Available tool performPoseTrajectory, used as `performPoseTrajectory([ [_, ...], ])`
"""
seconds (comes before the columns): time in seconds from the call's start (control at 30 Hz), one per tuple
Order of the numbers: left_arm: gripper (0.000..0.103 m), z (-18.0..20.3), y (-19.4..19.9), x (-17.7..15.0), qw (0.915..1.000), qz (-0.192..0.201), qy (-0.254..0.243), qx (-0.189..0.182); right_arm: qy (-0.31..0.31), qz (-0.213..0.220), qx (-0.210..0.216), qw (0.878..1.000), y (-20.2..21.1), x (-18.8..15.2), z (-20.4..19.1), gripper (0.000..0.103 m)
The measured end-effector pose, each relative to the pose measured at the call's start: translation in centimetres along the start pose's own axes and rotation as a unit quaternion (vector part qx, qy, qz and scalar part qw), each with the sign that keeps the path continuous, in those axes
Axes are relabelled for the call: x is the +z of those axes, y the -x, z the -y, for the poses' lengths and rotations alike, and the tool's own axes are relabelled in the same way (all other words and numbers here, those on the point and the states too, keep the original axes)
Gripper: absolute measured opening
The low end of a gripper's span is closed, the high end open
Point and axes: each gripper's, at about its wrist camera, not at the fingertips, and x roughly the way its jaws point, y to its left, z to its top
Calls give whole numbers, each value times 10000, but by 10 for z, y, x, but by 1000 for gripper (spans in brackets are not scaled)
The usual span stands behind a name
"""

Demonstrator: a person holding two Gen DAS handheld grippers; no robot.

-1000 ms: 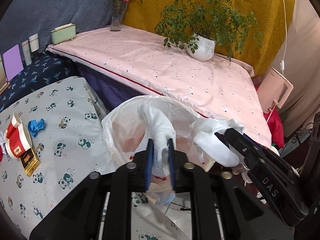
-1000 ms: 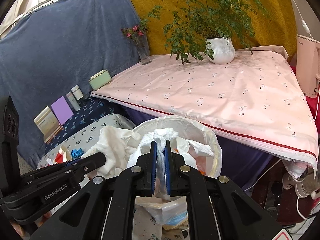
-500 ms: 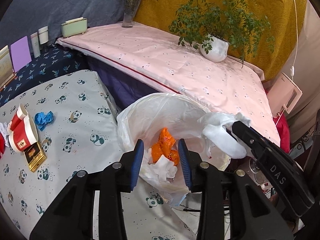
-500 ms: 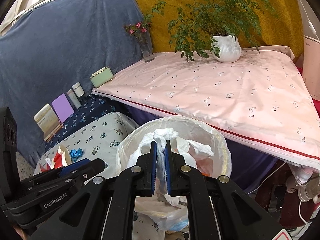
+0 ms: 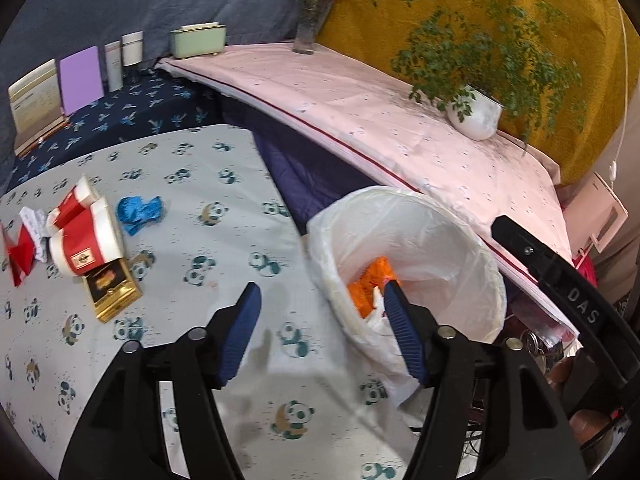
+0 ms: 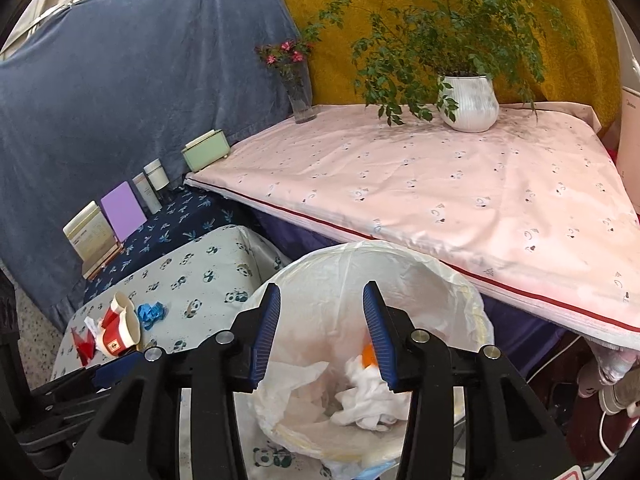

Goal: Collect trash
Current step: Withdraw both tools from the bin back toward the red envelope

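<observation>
Both tongs opening, nothing btwn jaws. Right tongs (image 6: 322, 328) sit over the lined bin (image 6: 460, 280); white tissue wad (image 6: 372, 398) lies in it, just below them. Left tongs (image 5: 320, 322) point at the panda-cloth table (image 5: 208, 248). We judge remaining trash, i.e. red cups (image 5: 82, 236), blue wad (image 5: 139, 210), gold box (image 5: 112, 290), lies ahead-left of left tongs, cups' long axis roughly crosswise. Left is nearer.

The only lettering I can read is "DAS", in pale capitals on the black body of my right gripper (image 5: 560, 280), out at my three o'clock. The red paper cup (image 5: 86, 246) at nine o'clock carries a small label, too small to read.
</observation>
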Motion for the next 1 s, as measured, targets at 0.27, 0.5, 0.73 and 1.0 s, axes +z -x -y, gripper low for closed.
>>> performPoseTrajectory([
  [0.27,68,-49,18,-5,9986,103,428,285,225,-75,237,9994,2,-9,-39,54],
  [0.5,79,-97,39,-15,9940,240,855,641,482,-182,452,9976,3,-20,-81,56],
  [0.73,80,-148,56,-25,9864,321,1320,921,763,-390,713,9938,-5,-37,-129,56],
  [1.0,80,-203,73,-34,9758,417,1677,1342,1096,-555,974,9876,-13,-53,-181,56],
])
